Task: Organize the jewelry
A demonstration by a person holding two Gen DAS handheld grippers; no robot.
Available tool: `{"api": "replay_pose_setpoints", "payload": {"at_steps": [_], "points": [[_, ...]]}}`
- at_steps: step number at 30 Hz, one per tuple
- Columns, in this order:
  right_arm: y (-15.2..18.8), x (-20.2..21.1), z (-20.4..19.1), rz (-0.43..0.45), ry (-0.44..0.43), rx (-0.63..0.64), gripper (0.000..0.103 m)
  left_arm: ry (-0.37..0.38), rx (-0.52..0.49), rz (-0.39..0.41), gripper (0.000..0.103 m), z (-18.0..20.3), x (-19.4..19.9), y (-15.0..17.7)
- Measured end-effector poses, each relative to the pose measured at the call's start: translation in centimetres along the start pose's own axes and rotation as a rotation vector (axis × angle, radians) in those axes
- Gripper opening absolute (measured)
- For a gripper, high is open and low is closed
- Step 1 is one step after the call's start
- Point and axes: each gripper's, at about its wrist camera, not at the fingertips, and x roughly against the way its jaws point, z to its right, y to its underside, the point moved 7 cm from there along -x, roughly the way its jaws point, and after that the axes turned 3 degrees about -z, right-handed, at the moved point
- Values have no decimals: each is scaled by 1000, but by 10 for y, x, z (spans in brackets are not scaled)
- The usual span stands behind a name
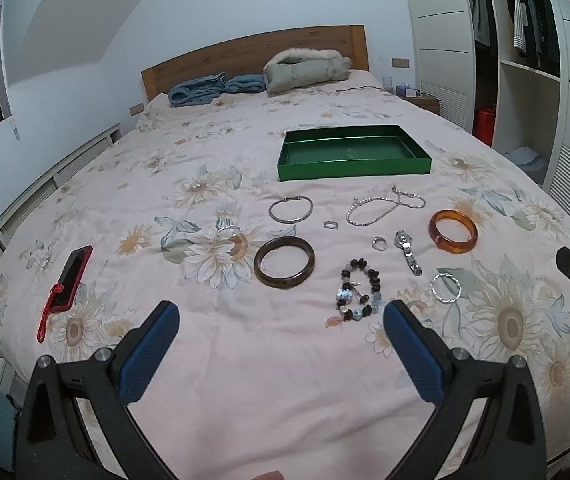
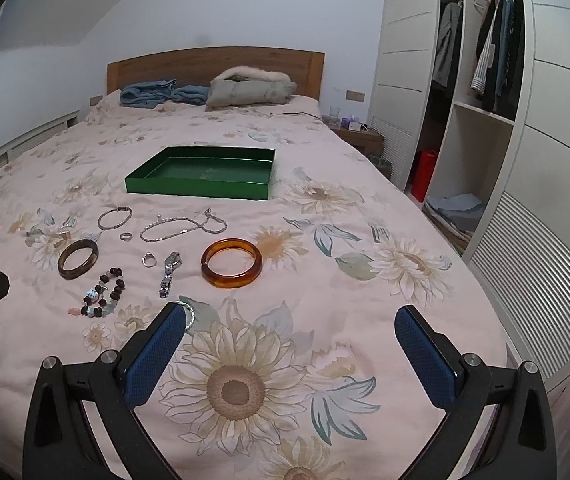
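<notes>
The left gripper (image 1: pixel 281 320) hangs with fingers spread wide and empty, the beaded bracelet (image 1: pixel 359 290) just beyond at its one o'clock. Further right, the right gripper (image 2: pixel 291 326), equally agape and empty, has the twisted silver ring (image 2: pixel 189 312) touching its left fingertip (image 2: pixel 173 316) at about ten o'clock. So the right hand seems nearer, with the green tray (image 2: pixel 201 190) well beyond at eleven o'clock.

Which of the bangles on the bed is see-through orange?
The amber bangle, thick and translucent orange, lying rightmost of the jewelry. The dark brown bangle is opaque; the silver bangle is thin metal.
</notes>
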Motion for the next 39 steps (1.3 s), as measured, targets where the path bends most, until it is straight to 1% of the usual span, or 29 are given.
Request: {"api": "replay_pose_setpoints", "payload": {"at_steps": [5,9,13,17,23,30,34,39], "points": [[1,0,1,2,-8,-3,102,4,3,-6,103,2,-1,1],[2,0,0,5,-30,-13,102,21,22,-19,103,1,-2,2],[2,-1,-3,3,-46,-19,102,18,33,-25,103,0,-3,3],[2,-2,-7,1,-61,-17,102,21,24,-48,103,1,-8,5],[3,-3,-9,-1,-60,-3,102,20,33,-71,103,-1,-14,10],[3,-4,-14,9,-55,22,102,-5,16,-61,103,-2,-16,13],[3,-5,-15,5,-57,24,102,-13,26,-59,103,-5,-17,12],[5,-7,-13,-4,-60,15,102,-51,44,-35,103,-11,-15,10]]}}
